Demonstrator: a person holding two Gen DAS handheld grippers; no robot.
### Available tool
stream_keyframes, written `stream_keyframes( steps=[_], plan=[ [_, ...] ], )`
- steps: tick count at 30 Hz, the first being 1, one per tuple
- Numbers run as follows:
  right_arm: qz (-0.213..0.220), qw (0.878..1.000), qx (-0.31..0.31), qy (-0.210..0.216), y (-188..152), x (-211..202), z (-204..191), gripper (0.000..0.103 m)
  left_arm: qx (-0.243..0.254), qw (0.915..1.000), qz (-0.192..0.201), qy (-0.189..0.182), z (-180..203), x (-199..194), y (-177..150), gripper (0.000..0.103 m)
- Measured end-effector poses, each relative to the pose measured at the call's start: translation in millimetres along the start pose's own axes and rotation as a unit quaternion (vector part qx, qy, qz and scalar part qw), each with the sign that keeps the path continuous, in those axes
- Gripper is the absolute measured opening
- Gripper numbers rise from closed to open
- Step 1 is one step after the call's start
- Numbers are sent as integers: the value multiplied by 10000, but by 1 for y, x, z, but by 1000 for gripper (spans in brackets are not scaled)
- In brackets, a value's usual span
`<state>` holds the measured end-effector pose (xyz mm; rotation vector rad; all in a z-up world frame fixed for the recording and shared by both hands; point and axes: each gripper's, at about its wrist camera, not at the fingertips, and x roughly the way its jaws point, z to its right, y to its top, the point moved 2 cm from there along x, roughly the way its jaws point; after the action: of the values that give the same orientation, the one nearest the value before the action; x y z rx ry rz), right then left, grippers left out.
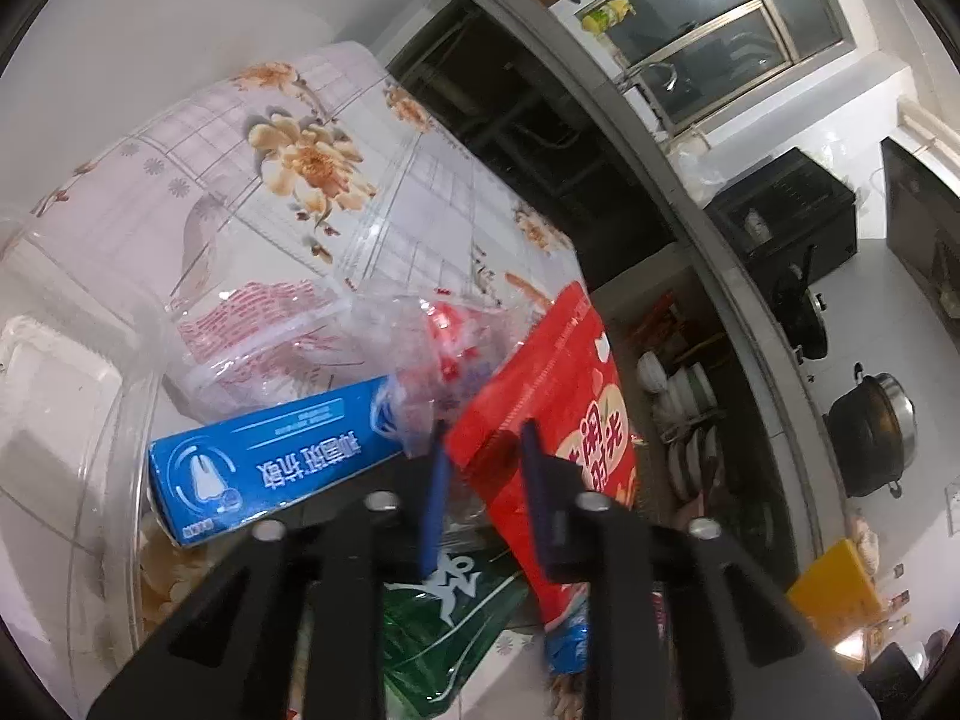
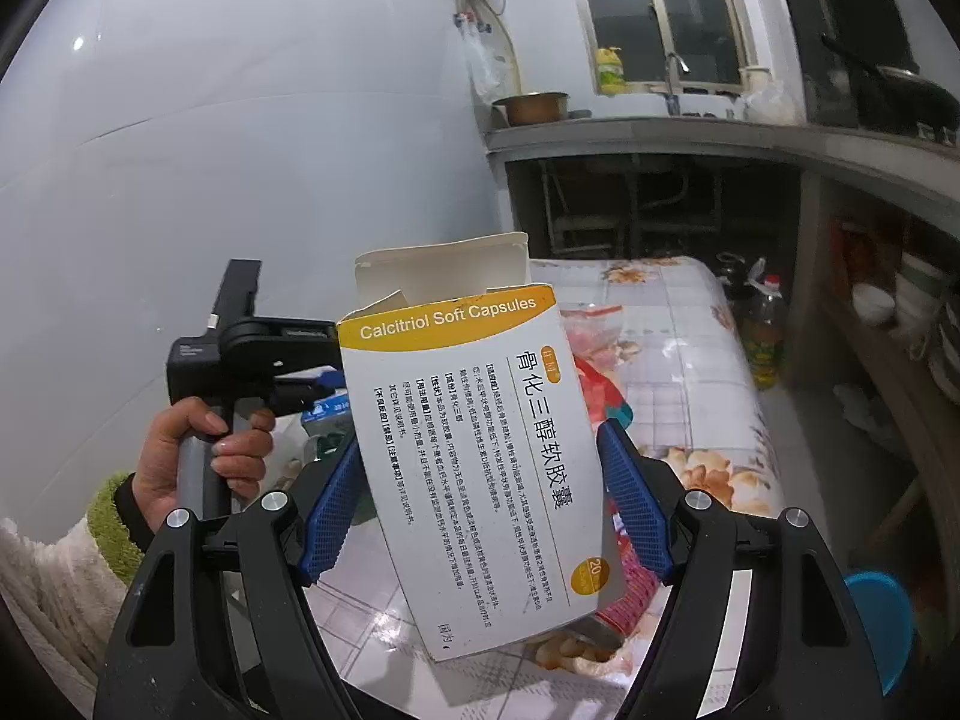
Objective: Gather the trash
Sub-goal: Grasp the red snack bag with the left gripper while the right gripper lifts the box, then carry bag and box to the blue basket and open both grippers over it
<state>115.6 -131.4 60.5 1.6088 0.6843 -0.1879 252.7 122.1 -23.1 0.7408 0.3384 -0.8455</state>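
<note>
Left gripper (image 1: 483,450): its blue-padded fingers (image 1: 433,498) stand narrow, clamped on the lower corner of a red snack pouch (image 1: 558,396); the pouch edge runs between the two pads.
Red snack pouch: tilted, leaning up and away from the fingers, with printed characters on its face and a blue strip at the bottom end.
Blue toothpaste box (image 1: 270,456): lies just left of the left gripper, long side slanting, resting against a crumpled clear plastic bag (image 1: 432,348).
Clear plastic tub (image 1: 252,348): behind the toothpaste box, with red print showing through its wall.
Green wrapper (image 1: 438,618): below the left fingers, partly hidden by them.
Table (image 1: 312,156): covered in a flowered, gridded cloth; all the trash lies on its near end.
Right gripper (image 2: 483,498): fingers (image 2: 333,510) spread wide and pressed on both long edges of a Calcitriol Soft Capsules box (image 2: 474,462).
Calcitriol Soft Capsules box: white with a yellow band, held upright above the table, top flap open and standing up.
Hand (image 2: 198,456): in the right wrist view, a person's hand with a fleecy sleeve grips the handle of the left gripper, left of the capsule box.
Background: a concrete kitchen shelf (image 2: 660,132) with a metal bowl (image 2: 531,108) under a window.
</note>
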Motion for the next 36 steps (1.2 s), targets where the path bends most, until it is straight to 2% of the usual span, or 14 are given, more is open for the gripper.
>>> stream_keyframes(
  steps=[6,13,21,30,36],
  plan=[
    [-12,9998,138,-105,-6,-4,9,71,320,9987,214,-324,21,-12,-3,3],
    [76,9994,243,-240,-8,-17,14,71,743,9920,595,-824,59,-32,-2,0],
    [166,9980,405,-453,-12,-30,23,71,1295,9791,1026,-1183,108,-54,6,0],
    [371,9955,631,-606,-19,-51,33,71,1743,9642,1507,-1315,143,-98,-3,0],
    [576,9927,796,-694,-27,-73,38,71,2149,9486,1863,-1386,176,-134,-22,0]
  ],
)
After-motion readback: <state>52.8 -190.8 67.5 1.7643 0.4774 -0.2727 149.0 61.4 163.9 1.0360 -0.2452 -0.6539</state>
